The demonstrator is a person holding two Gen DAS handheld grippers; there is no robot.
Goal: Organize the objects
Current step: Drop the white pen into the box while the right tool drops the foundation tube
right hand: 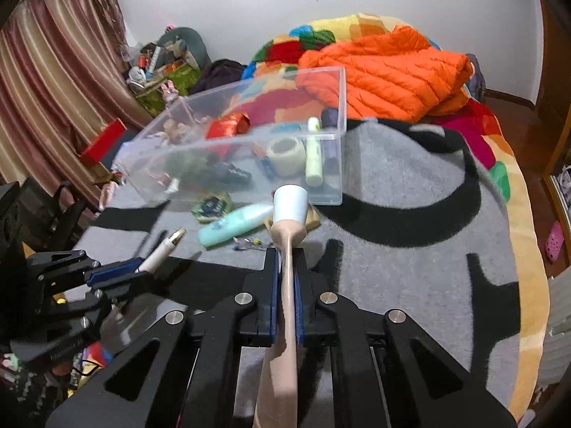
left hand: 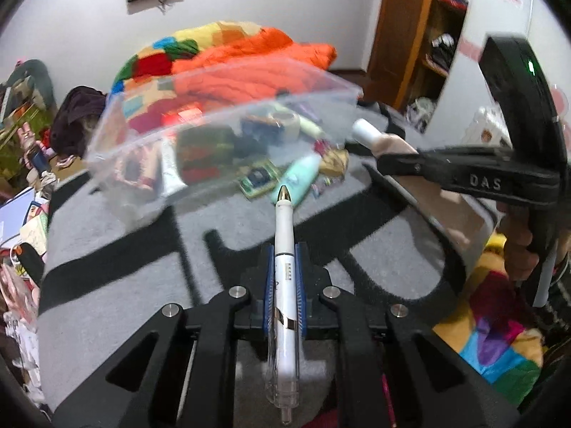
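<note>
The left gripper (left hand: 283, 281) clamps a white pen (left hand: 284, 274) at lower centre. The right gripper (right hand: 286, 285) pinches a beige tube (right hand: 288, 285), white cap toward the clear box (right hand: 249, 135) at centre frame on the grey blanket (right hand: 410, 249).

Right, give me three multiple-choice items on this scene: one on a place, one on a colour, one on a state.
1. Where does the mint-green bottle lie?
A. inside the clear bin
B. on the grey rug in front of the clear bin
C. on the orange jacket

2. What colour is the cap of the tube in the right claw?
A. white
B. red
C. black

3. What is the left claw doing?
A. standing open and empty
B. shut on the pen
C. shut on a tape roll

Key: B, it lies on the rug outside the clear bin; A, the cap is plainly white; B, the pads clamp the pen's barrel.
</note>
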